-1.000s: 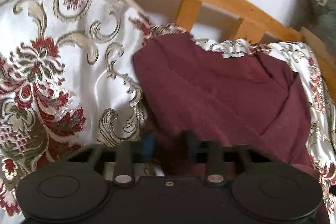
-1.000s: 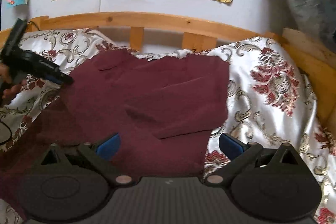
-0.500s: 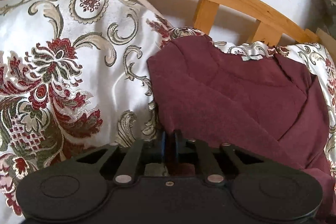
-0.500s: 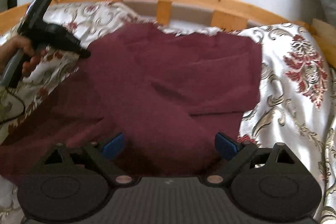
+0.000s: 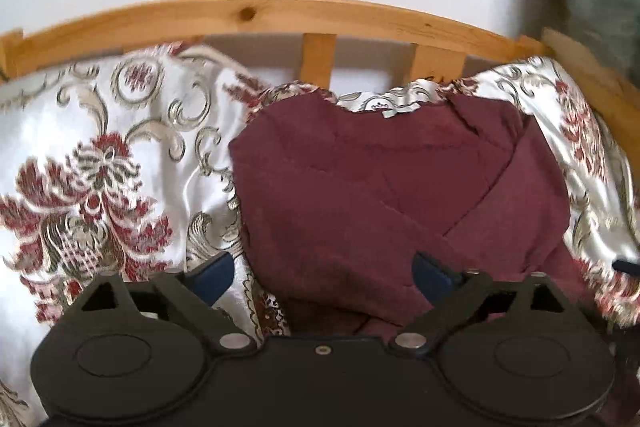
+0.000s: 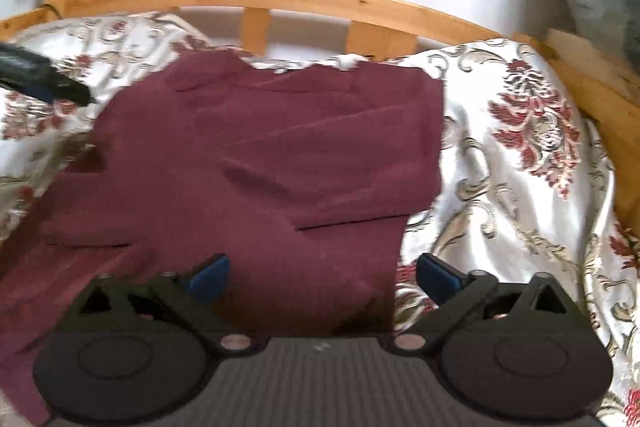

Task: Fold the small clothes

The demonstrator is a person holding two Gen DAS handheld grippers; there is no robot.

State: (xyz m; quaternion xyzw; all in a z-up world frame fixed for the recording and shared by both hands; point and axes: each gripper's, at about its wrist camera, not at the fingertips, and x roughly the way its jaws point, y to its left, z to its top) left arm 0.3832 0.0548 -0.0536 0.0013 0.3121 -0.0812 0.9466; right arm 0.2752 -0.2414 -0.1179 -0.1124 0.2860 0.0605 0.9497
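1. Maroon garment (image 5: pixel 384 195) lying part-folded on floral bedspread (image 5: pixel 100 163), near wooden headboard (image 5: pixel 248 13).
2. Left tool (image 5: pixel 322 273) gaping, grasping nothing.
3. Right tool (image 6: pixel 322 273) gaping, straddling garment's edge.

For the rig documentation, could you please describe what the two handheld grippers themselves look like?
Both look alike: the left gripper and the right gripper each have a matte black body with two round discs, black linkage arms with silver pivot pins, and blue pads on the jaws. The right one's body shows a ribbed grey centre panel; the left's is plain black with one small screw. No cables or sleeves are visible.
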